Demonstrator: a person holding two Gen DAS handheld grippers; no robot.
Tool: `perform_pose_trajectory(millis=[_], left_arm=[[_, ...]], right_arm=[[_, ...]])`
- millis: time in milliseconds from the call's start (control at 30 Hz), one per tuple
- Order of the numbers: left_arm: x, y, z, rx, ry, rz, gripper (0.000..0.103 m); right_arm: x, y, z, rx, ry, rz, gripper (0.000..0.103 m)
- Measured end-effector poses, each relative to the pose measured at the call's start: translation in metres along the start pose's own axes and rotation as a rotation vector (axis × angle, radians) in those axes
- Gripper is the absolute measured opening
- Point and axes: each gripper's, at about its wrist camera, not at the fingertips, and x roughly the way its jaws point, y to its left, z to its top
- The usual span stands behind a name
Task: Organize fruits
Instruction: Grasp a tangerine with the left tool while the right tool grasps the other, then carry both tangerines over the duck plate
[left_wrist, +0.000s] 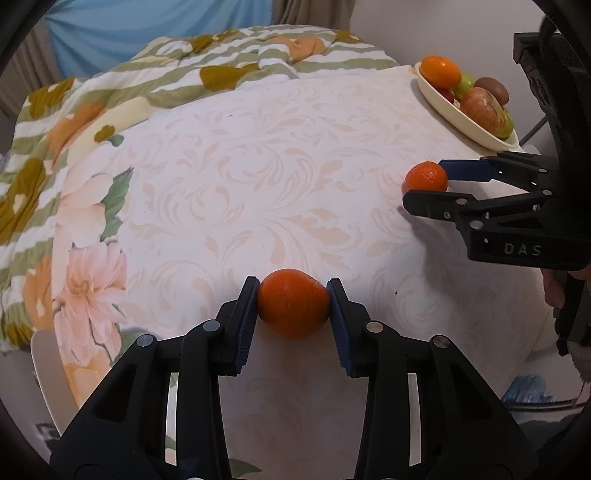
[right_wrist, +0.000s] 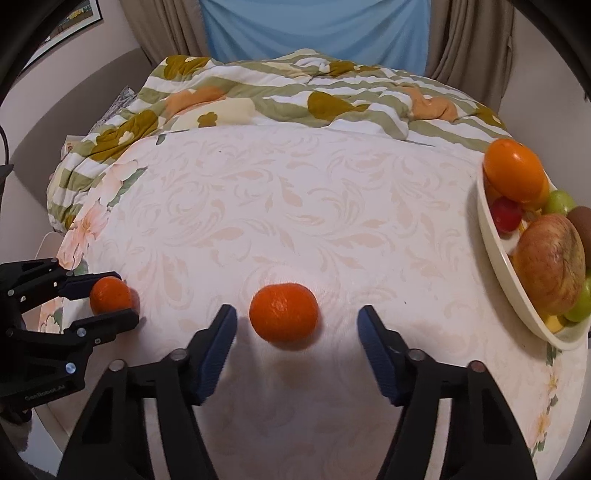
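Currently at the pick step on both sides, judging by the layout: two mandarins on the patterned tablecloth (left_wrist: 258, 166), each with tongs on it or around it. Left wrist view: left gripper (left_wrist: 292, 306) is clamped on the near mandarin (left_wrist: 293, 302), both blue pads pressing its sides, fruit sitting on the cloth between the fingertips. Skin is deep orange, slightly squashed-round, matte. Off to the right and further out, the right gripper (left_wrist: 424, 184) brackets the second mandarin (left_wrist: 425, 177); past it sits the cream bowl (left_wrist: 443, 103) with an orange, an apple, a kiwi and green fruit. Right wrist view: right gripper (right_wrist: 295, 325) is not on its fruit yet; the fingers stand apart with clear gaps either side of the second mandarin (right_wrist: 283, 315), which lies centred just ahead of the tips. It's dimpled, bright orange, a bit blurred. Bowl (right_wrist: 491, 236) is to the right of the tongs, well apart; left gripper (right_wrist: 110, 299) with its mandarin (right_wrist: 110, 298) is off to the left. Next move likely: close right jaws fully, lift both, carry to bowl. Bowl is piled high, so placement needs care or fruit rolls.
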Motion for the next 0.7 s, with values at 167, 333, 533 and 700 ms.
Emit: perform_pose_trajectory(millis=[167,333,533,700], left_arm=[[-0.004,0.002,-0.002,-0.02,0.0,0.007,0.044],[-0.009,0.004,-0.005,-0.035,-0.004,0.012,0.044],[-0.024,0.003,-0.005,-0.043,-0.035,0.01,0.044],[-0.046,0.001,-0.003,-0.059,-0.073,-0.005,0.044]], right_arm=[[-0.001,0.0,0.003,-0.005,-0.008,0.019,0.038],[-0.006,0.008,0.005,-0.03,-0.025,0.019,0.033],[-0.024,0.012,0.007,-0.027,-0.055,0.015,0.033],[-0.044,0.014,0.005,-0.015,-0.082,0.011,0.033]])
